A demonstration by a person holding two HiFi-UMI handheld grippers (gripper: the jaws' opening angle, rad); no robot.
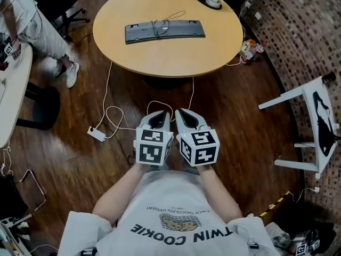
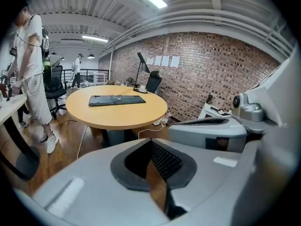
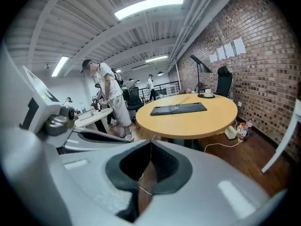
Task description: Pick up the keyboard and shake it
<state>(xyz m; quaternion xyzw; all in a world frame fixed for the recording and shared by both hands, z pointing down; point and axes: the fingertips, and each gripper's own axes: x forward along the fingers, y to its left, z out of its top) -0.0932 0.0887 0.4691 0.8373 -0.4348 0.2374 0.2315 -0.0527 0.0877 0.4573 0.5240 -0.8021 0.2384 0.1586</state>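
Observation:
A dark grey keyboard (image 1: 164,31) lies flat on the round wooden table (image 1: 170,55), its cable coiled on top; it also shows as the keyboard (image 2: 116,100) and the keyboard (image 3: 178,109) in the gripper views. My left gripper (image 1: 162,114) and right gripper (image 1: 183,112) are held side by side close to my body, well short of the table's near edge. Both are shut with nothing between their jaws. In the left gripper view the left gripper (image 2: 151,141) points at the table; so does the right gripper (image 3: 150,142).
White cables and a power strip (image 1: 97,134) lie on the wooden floor by the table's foot. A white stand (image 1: 306,127) stands at the right by the brick wall. A lamp base with a cup (image 1: 212,0) sits on the table's far edge. A person (image 3: 110,100) stands at a white desk to the left.

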